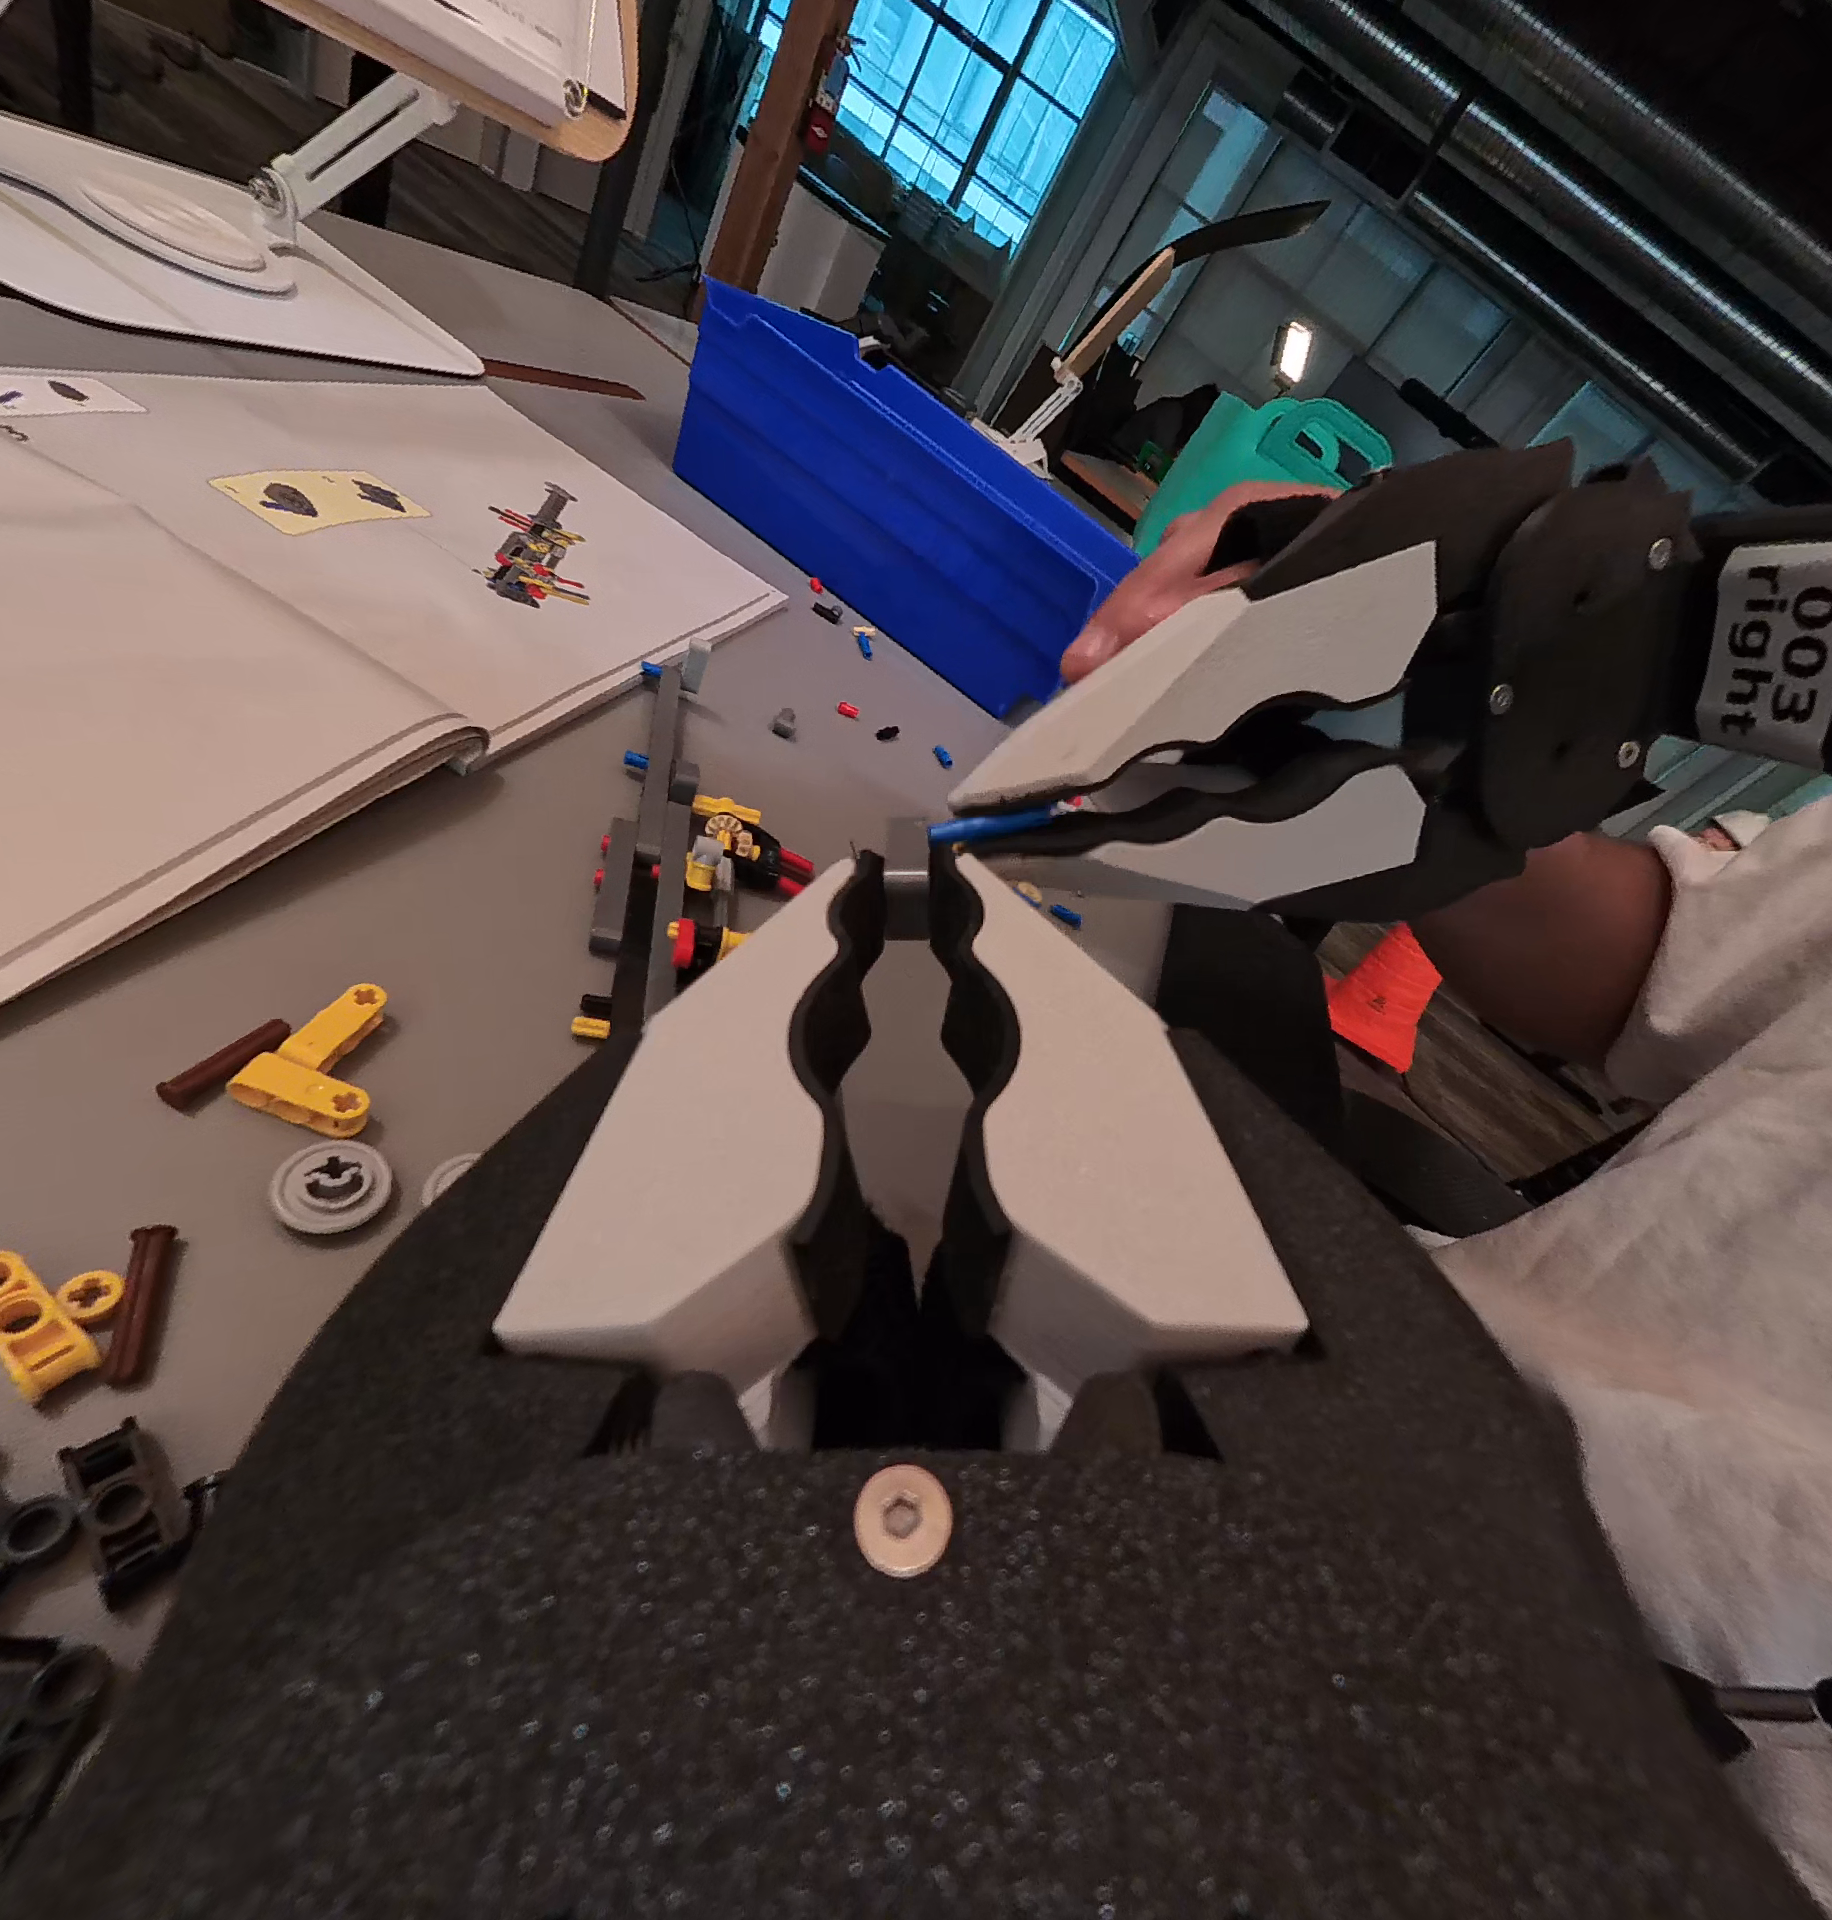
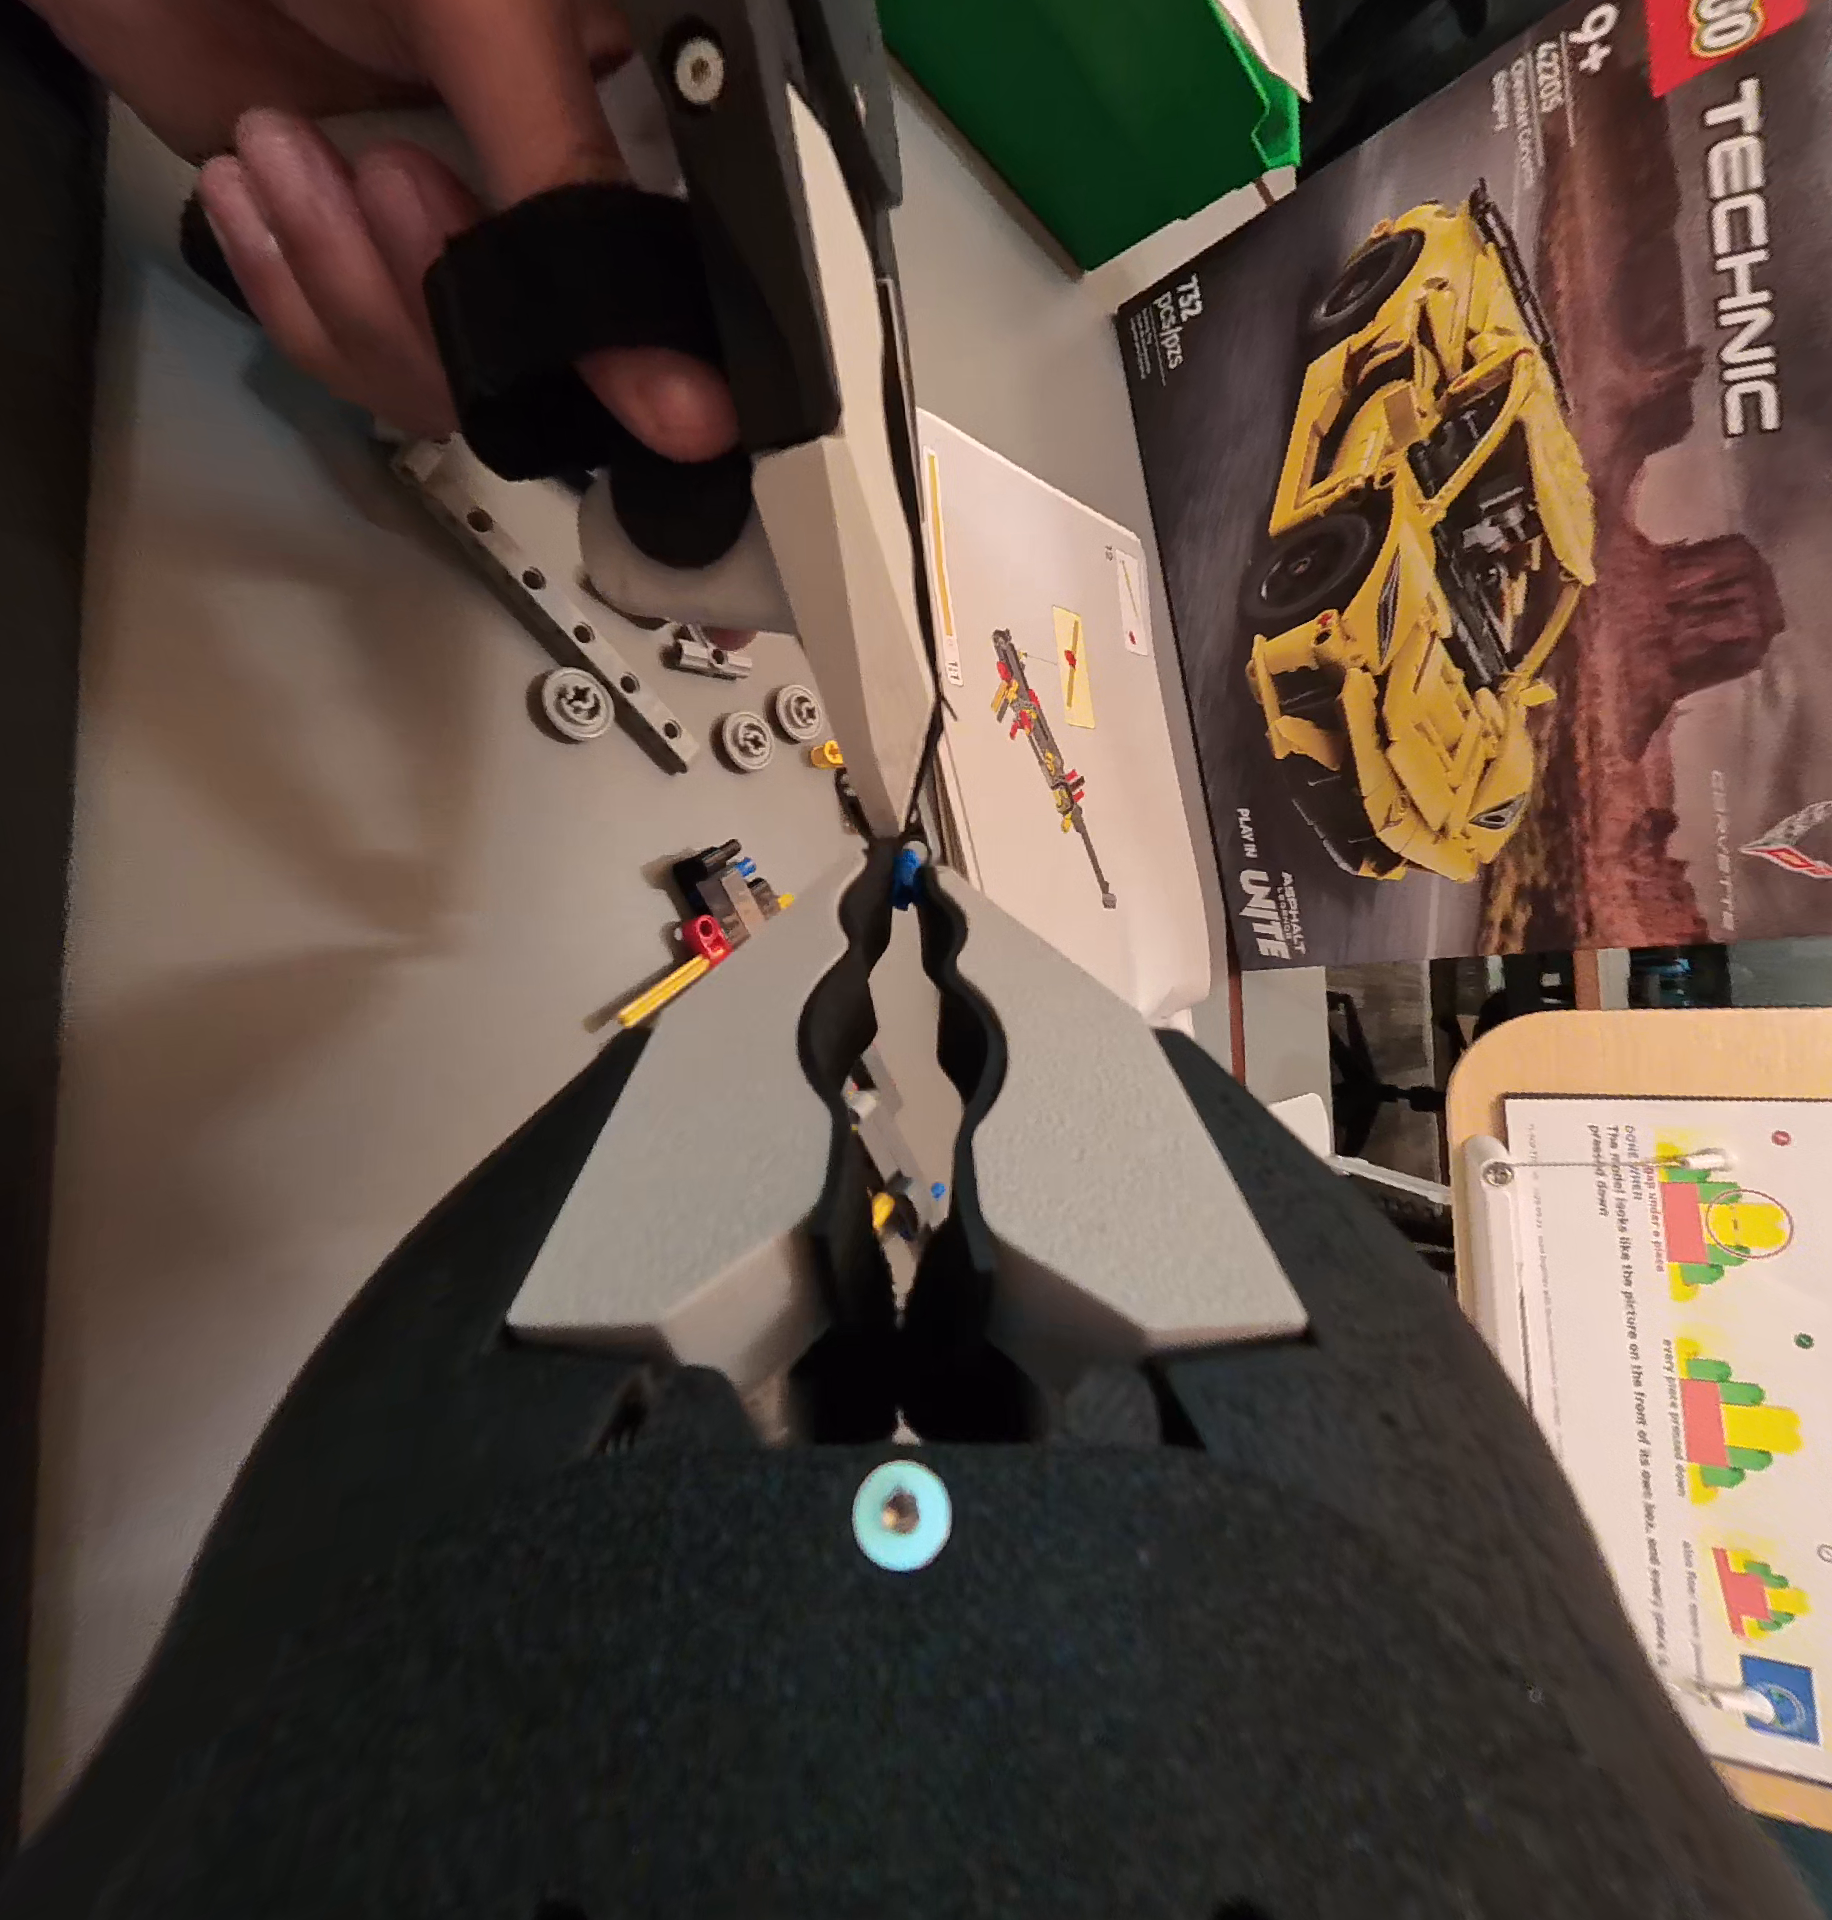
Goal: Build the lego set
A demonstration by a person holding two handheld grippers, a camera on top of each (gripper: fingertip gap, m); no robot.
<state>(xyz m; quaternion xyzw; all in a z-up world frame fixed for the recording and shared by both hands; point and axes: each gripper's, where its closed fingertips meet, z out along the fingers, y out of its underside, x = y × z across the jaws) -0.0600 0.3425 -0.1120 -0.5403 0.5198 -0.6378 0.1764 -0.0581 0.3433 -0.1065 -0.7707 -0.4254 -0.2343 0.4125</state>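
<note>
Our left gripper (image 1: 904, 883) clamps a grey piece (image 1: 907, 868); at two o'clock, right gripper (image 1: 959, 821) pinches a blue pin (image 1: 985, 827). We advise square alignment.

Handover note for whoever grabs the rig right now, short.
Left gripper: shut on a small grey piece, held off the table.
Right gripper: shut on a blue pin, its tip at the grey piece.
On the table: the partly built assembly beside the open instruction booklet; loose yellow, grey and black parts near the left gripper.
Done: assembly started.
Left: seat the pin, apparently, then carry on from the booklet.
</note>
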